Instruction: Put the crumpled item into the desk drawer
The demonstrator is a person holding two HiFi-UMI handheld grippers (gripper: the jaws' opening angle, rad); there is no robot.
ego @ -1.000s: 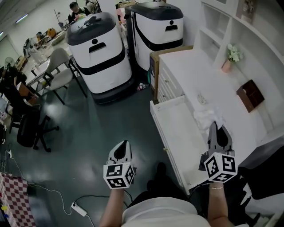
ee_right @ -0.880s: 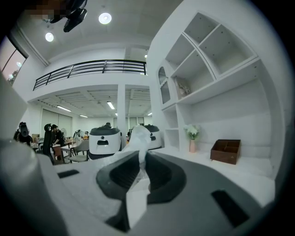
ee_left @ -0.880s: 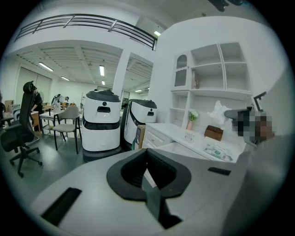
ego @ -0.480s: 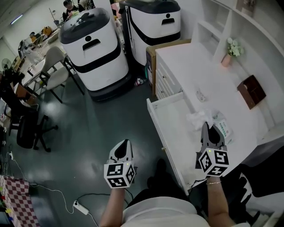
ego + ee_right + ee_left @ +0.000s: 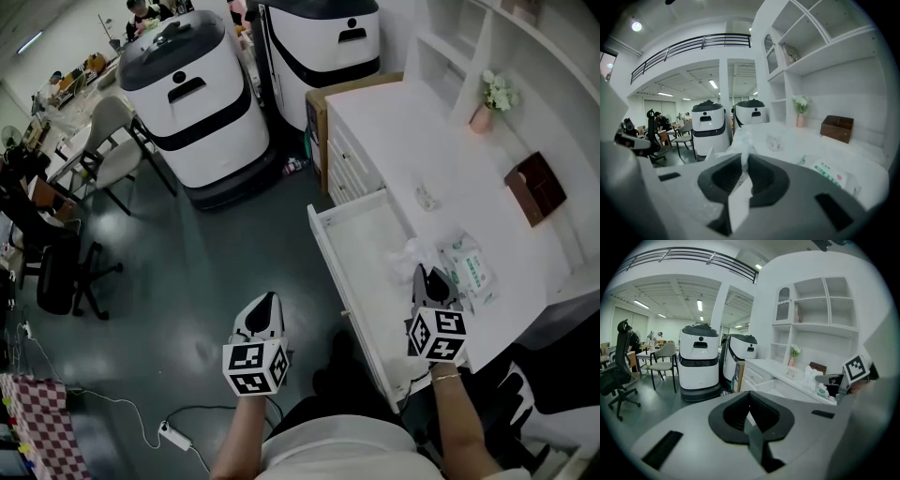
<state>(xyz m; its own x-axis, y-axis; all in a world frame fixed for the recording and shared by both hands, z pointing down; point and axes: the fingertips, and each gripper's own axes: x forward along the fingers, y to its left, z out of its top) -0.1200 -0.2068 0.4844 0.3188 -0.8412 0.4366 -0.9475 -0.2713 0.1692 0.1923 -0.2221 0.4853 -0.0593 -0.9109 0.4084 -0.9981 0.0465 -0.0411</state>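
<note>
Left hand-held gripper (image 5: 264,300): held low over the dark floor (image 5: 206,253), well apart from the counter (image 5: 403,141); its jaws are closed together and nothing is seen between them.
Right hand-held gripper (image 5: 423,273): held at the front edge of the counter; its jaws are pressed onto the crumpled paper (image 5: 742,139), which sticks out past the tips.
Crumpled paper: a white wad, seen in the head view at the line where the counter meets the open drawer (image 5: 323,246); whether it rests on a surface or is lifted cannot be told.
Drawer: pulled out of the counter front toward the person; its white inside is shown.
Tissue pack (image 5: 469,272): laid flat on the counter, just beside the right hand-held gripper, on the side away from the drawer.
Small glass (image 5: 427,199): stood on the counter behind the paper, apart from it.
Brown box (image 5: 535,194): set near the back wall, well apart from the paper.
Flower pot (image 5: 482,114): placed at the far end of the counter by the shelves.
White machines (image 5: 192,103): two are parked side by side on the floor beyond the counter.
Chair (image 5: 112,141): stood to the left of the machines.
</note>
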